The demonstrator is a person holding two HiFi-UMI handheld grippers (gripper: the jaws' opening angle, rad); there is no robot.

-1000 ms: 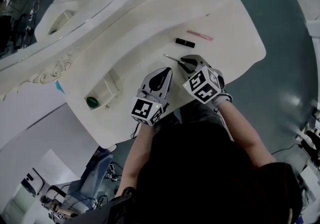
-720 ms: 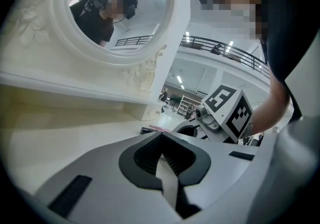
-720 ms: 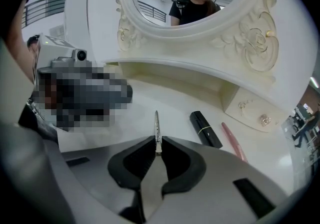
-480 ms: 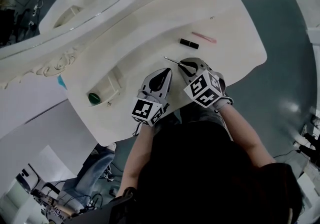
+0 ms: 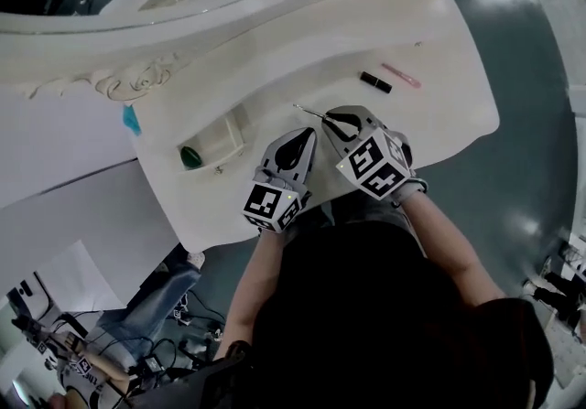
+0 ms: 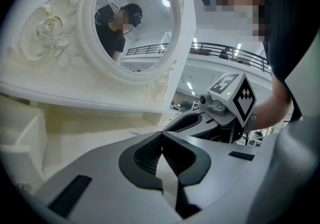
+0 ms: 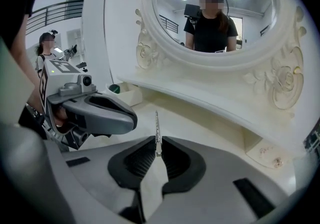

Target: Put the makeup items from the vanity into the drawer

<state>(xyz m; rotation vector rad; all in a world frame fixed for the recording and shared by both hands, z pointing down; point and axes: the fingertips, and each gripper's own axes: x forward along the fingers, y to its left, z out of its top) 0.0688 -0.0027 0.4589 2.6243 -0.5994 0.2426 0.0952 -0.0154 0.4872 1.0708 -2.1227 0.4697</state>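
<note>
Right gripper view: right gripper (image 7: 158, 149) jaws were clamped on a thin metal tool (image 7: 157, 125). Left gripper (image 6: 162, 140) jaws were pressed together, empty. On the vanity top (image 5: 302, 59), upper right in head view, lay a black lipstick (image 5: 374, 81) and a pink stick (image 5: 401, 76).

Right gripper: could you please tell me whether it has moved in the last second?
Yes. The right gripper, shut on a thin tool, has shifted left, away from the black tube, in the head view.
</note>
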